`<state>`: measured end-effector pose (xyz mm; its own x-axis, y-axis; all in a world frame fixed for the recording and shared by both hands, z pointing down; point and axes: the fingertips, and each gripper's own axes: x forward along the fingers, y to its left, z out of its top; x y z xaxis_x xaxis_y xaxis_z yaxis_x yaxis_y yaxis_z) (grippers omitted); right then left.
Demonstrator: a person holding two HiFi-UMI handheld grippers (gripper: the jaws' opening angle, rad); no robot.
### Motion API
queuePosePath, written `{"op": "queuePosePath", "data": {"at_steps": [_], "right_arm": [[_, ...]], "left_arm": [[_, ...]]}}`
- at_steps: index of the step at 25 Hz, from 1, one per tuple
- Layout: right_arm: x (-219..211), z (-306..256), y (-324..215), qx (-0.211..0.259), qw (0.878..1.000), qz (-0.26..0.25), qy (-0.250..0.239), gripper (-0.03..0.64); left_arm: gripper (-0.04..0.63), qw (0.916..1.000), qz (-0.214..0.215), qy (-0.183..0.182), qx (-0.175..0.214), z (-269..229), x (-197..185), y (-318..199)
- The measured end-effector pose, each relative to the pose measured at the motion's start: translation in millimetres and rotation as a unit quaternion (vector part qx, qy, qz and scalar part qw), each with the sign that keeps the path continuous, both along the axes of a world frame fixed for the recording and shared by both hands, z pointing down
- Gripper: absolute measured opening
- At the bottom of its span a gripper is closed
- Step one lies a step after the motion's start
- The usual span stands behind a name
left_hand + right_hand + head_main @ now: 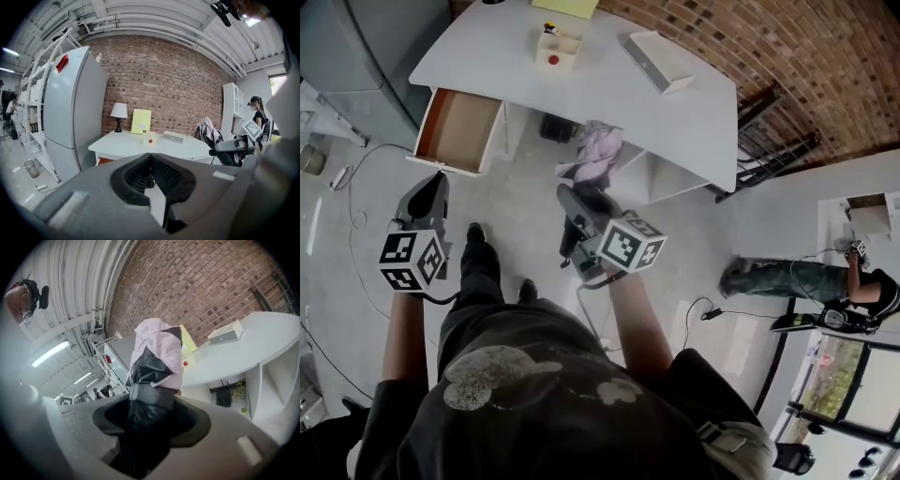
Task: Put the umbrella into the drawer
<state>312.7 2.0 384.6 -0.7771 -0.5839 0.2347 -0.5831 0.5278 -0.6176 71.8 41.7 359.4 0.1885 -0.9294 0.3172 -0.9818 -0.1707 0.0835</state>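
White desk (694,122), drawer (455,127) open; right gripper (574,202) clamps soft umbrella (157,352) mid-bundle, probably light, floppy; left gripper (151,164) jaws together, empty.

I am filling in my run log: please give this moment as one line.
left gripper: shut, empty | right gripper: shut on umbrella | drawer: open, umbrella not yet inside

Bright, even indoor light; a ceiling tube (49,354) glows in the right gripper view; shadows on the floor (516,187) are faint. Both gripper views bend strongly toward black corners; the umbrella (151,376) close to the lens is slightly soft.
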Motion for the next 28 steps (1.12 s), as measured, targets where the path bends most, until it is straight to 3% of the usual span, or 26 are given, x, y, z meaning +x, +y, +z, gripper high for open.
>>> {"op": "queuePosePath", "data": {"at_steps": [7,12,21,28], "right_arm": [[-26,-2,-40,-0.003,1.0,0.015,0.017,0.242],[-66,1,-80,-0.017,0.999,0.006,0.033,0.242],[-213,51,-147,-0.04,0.993,-0.079,0.081,0.242],[-325,128,-153,-0.056,0.97,-0.176,0.158,0.242]], "left_arm": [[0.011,0.9996,0.023,0.013,-0.012,11,-24,-55],[0.011,0.9994,0.019,0.018,-0.022,15,-61,-96],[0.011,0.9969,-0.034,0.038,-0.06,67,-178,-133],[0.011,0.9911,-0.056,0.065,-0.102,127,-246,-138]]}}
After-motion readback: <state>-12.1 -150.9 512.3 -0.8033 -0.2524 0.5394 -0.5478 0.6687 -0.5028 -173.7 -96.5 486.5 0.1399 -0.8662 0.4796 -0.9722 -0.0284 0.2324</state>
